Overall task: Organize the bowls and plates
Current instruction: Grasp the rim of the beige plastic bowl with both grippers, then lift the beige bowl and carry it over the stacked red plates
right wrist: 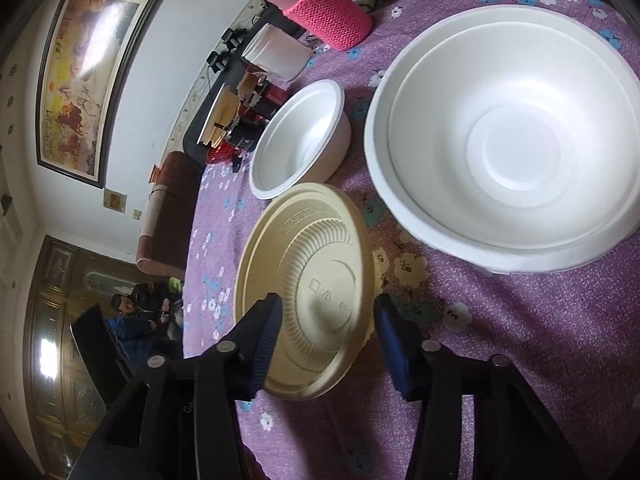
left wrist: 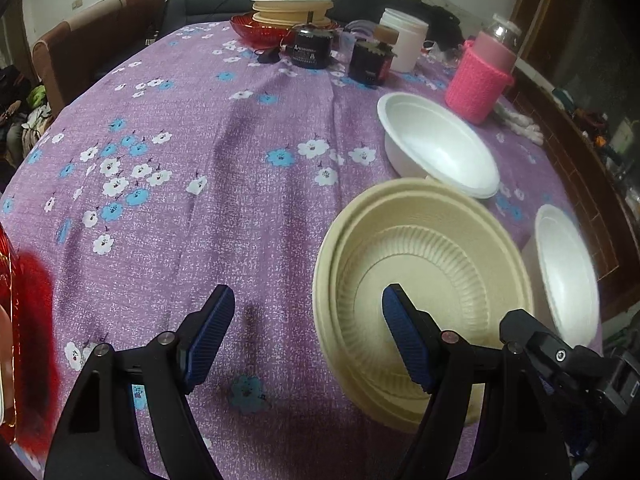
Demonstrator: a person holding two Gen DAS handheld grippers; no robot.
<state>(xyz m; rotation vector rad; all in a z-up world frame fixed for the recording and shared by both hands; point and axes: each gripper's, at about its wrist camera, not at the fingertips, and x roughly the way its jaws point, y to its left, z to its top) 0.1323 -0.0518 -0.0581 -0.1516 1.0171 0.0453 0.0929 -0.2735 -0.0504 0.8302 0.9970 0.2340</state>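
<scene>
Both pairs of blue-padded fingers stand spread and grip nothing. From the left wrist camera, the left gripper [left wrist: 308, 334] hangs over the purple flowered tablecloth [left wrist: 192, 120], its right finger [left wrist: 406, 340] in front of the cream bowl [left wrist: 424, 280] and its left finger over bare cloth. From the right wrist camera, the right gripper [right wrist: 328, 340] has its two fingers on either side of the cream bowl [right wrist: 308, 280], which sits tilted toward the lens; whether either pad touches it I cannot tell.

Largest thing on the tablecloth [right wrist: 520, 340] in the right view is the big white bowl [right wrist: 512, 140], upright, just beside the cream one. The same big white bowl [left wrist: 568, 272] shows at the right edge of the left view. Beyond the cream bowl stands a smaller white bowl [left wrist: 436, 144], close to it; in the right view the smaller white bowl [right wrist: 300, 140] looks nearly touching the cream rim.

Farther back, a bottle in a pink knitted sleeve [left wrist: 480, 76] stands near the smaller white bowl, with a white tub [left wrist: 404, 40] and two dark jars [left wrist: 312, 48] beside it. At the far edge, a stack of cream and white plates [left wrist: 292, 10] rests on a red dish [left wrist: 260, 30]. Another red dish [left wrist: 12, 320] cuts in at the left edge.
</scene>
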